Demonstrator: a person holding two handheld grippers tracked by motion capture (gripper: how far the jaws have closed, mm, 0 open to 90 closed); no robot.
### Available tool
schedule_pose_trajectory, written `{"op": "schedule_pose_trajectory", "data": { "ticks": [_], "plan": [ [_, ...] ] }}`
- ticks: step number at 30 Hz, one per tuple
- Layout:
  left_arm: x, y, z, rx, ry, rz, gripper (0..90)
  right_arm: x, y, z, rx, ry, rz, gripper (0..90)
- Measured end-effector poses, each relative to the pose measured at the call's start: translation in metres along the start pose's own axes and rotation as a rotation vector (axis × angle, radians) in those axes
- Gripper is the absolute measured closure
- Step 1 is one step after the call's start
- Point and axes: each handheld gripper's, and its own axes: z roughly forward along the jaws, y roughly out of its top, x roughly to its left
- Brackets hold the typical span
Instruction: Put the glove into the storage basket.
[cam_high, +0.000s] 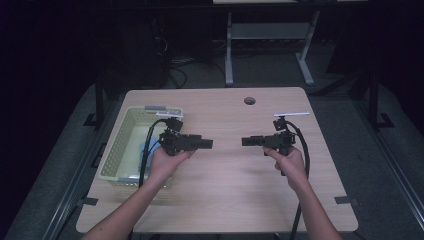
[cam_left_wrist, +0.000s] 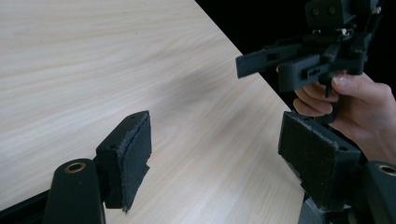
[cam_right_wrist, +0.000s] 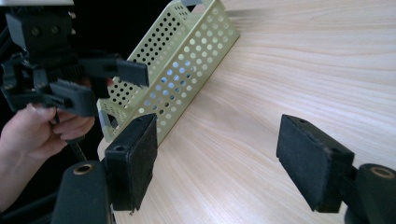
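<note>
I hold my left tool (cam_high: 207, 144) at nine o'clock and right tool (cam_high: 247, 141) at three, level, tips facing over the counter (cam_high: 225, 190), both spread apart and empty.

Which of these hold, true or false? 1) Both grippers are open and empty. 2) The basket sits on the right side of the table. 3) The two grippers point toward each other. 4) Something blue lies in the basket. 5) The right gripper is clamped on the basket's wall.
1) True: the left gripper and the right gripper both have their jaws wide apart with only bare table between them.
2) False: the basket sits at the table's left edge, beside the left hand.
3) True: in the high view their jaws face each other across the middle of the table.
4) True: something blue shows inside it; what it is cannot be told.
5) False: the right gripper is apart from the basket and holds nothing.
</note>
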Motion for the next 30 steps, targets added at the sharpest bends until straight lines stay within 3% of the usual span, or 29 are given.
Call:
{"op": "schedule_pose_trajectory", "data": {
  "ticks": [5, 13, 30],
  "plan": [
    [-0.006, -0.004, 0.01, 0.005, -0.02, 0.013, 25.5, -0.005, -0.005, -0.007, -0.008, -0.021, 0.008, 28.5],
    [-0.009, -0.015, 0.023, 0.017, -0.013, 0.016, 25.6, -0.016, -0.015, -0.014, 0.003, -0.035, 0.021, 28.4],
    [-0.016, -0.033, 0.039, 0.035, -0.04, 0.047, 25.8, -0.031, -0.039, -0.031, 0.008, -0.054, 0.05, 28.4]
  ]
}}
